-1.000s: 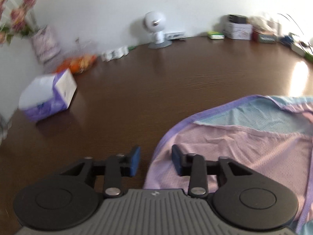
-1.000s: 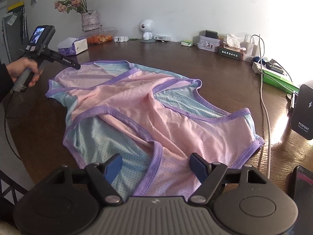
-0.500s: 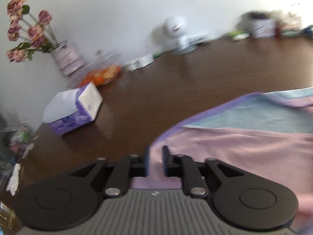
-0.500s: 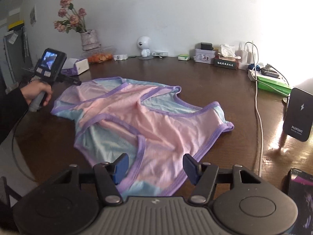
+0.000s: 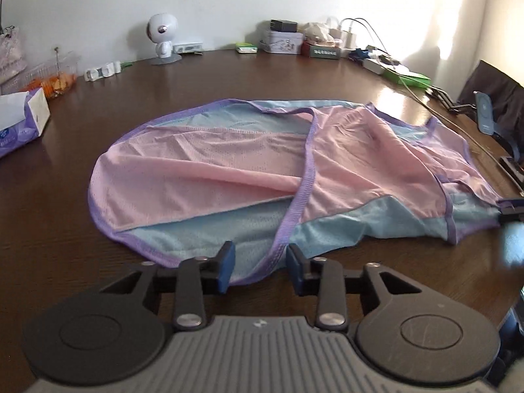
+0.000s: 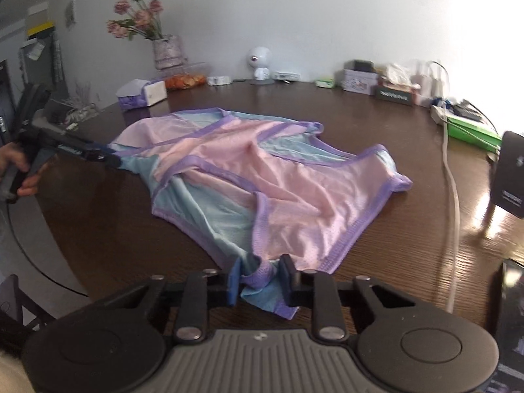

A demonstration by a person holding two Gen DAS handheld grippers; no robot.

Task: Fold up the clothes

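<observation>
The right gripper [image 6: 258,278] has its jaws drawn in around a bunched purple-trimmed corner of the garment [image 6: 262,177] at six o'clock in its view, though whether the pads truly pinch the cloth is hard to tell. The left gripper [image 5: 260,270] stands apart, straddling a purple hem at six o'clock without clamping it. The pink-and-blue mesh garment lies spread and rumpled mid-table [image 5: 65,229], one flap crossed over; no neat fold shows, so most of the folding looks left to do. Half a second ago the left jaws were nearly closed on the edge and the right ones wide apart above the cloth.
</observation>
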